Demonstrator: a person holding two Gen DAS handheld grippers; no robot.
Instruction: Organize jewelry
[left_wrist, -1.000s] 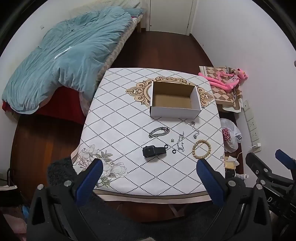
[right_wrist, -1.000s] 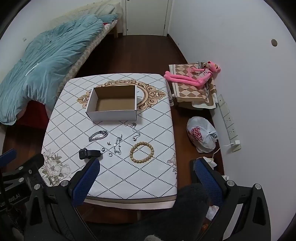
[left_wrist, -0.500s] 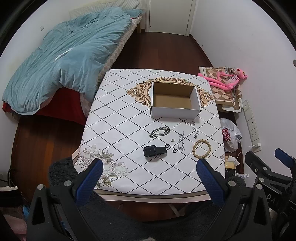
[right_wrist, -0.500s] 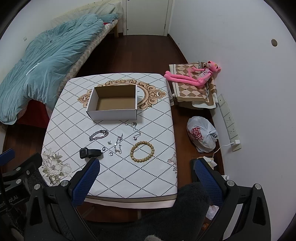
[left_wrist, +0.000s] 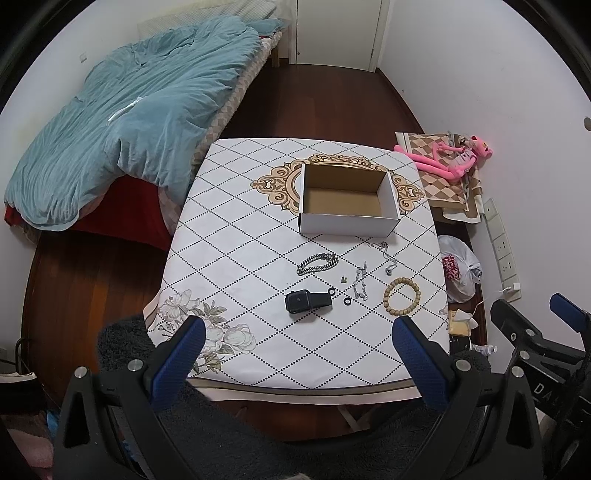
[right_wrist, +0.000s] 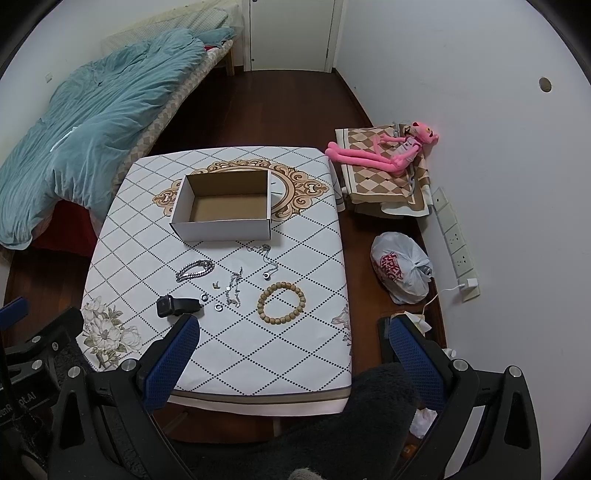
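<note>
1. Both tongs hung above the near edge of the table, the left gripper and right gripper each spread wide and holding nothing.
2. Jewelry lay loose on the tablecloth: a silver chain bracelet, a black watch and a wooden bead bracelet.
3. An open cardboard box stood just beyond them, with nothing showing inside.

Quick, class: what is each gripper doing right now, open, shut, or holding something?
Left gripper: open, holding nothing.
Right gripper: open, holding nothing.
</note>
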